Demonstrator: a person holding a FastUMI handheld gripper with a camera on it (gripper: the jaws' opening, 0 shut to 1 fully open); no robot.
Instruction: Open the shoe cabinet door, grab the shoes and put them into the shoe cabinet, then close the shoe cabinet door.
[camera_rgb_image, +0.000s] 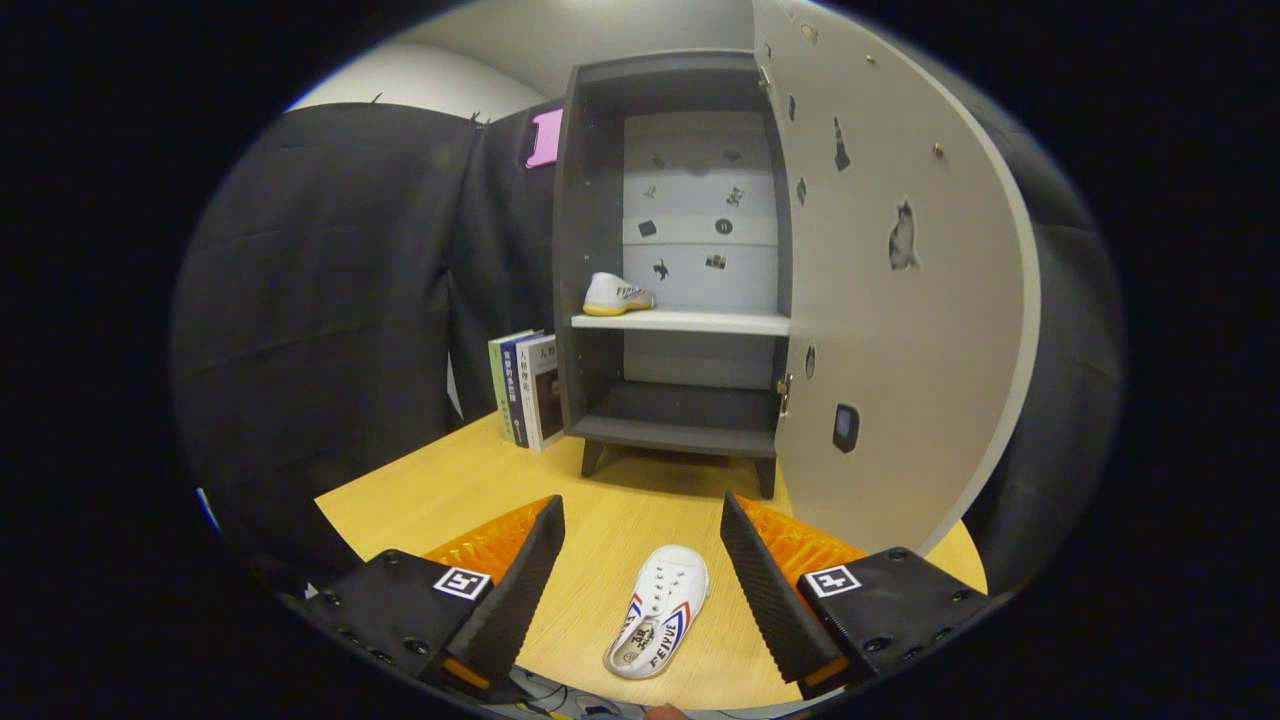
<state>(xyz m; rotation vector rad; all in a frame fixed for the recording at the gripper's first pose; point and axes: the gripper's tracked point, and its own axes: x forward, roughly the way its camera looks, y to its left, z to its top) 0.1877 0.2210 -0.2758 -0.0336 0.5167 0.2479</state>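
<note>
Books (525, 388) beside cabinet (600, 250), jaws apart.

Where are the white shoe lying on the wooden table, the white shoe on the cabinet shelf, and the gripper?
White shoe on the wooden table (660, 610): gripper view, its laced upper.
White shoe on the cabinet shelf (617, 295): gripper view, its side.
Gripper (642, 520): gripper view, gap between its open fingers.

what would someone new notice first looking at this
Probably the shoe cabinet standing on the wooden table, its big pale door swung wide open and one white shoe already on the middle shelf. Next, the second white shoe lying on the table between the fingers of the open gripper, which touch nothing. Some books stand left of the cabinet.
</note>
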